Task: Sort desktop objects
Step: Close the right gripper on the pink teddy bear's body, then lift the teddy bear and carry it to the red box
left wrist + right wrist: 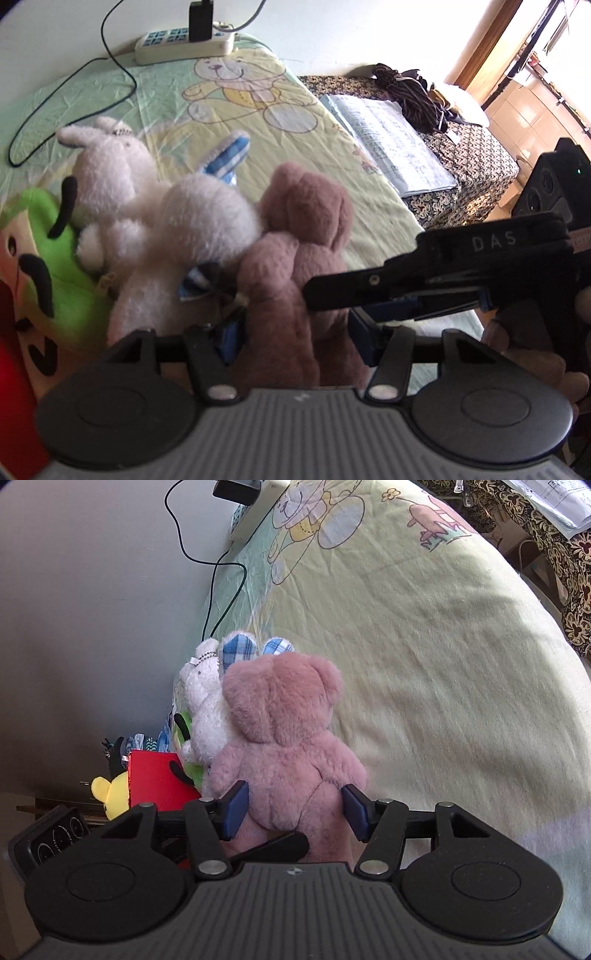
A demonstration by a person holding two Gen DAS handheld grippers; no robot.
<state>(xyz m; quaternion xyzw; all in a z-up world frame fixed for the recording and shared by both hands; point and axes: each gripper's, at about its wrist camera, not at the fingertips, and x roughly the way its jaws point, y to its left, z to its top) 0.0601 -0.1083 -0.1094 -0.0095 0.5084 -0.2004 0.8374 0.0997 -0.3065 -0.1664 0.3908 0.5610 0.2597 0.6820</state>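
A pink-brown plush bear (pixel 299 258) stands on the yellow-green cloth, leaning on a white plush rabbit (pixel 184 229) with blue checked ears. In the left wrist view my left gripper (pixel 295 332) has its blue pads on both sides of the bear's lower body. In the right wrist view the bear (pixel 284 738) shows from behind, and my right gripper (pixel 295 806) has its blue pads at the bear's hips, touching the fur. The right gripper's black body (pixel 461 269) crosses the left wrist view at the right. A second small white plush (pixel 107 158) lies behind the rabbit.
A green plush (pixel 55 251) and a red box (pixel 155 779) lie left of the toys. A power strip (pixel 184 46) with a black cable sits at the cloth's far edge by the wall. An open notebook (pixel 388 140) lies on a patterned surface to the right. A yellow plush (pixel 109 794) is at left.
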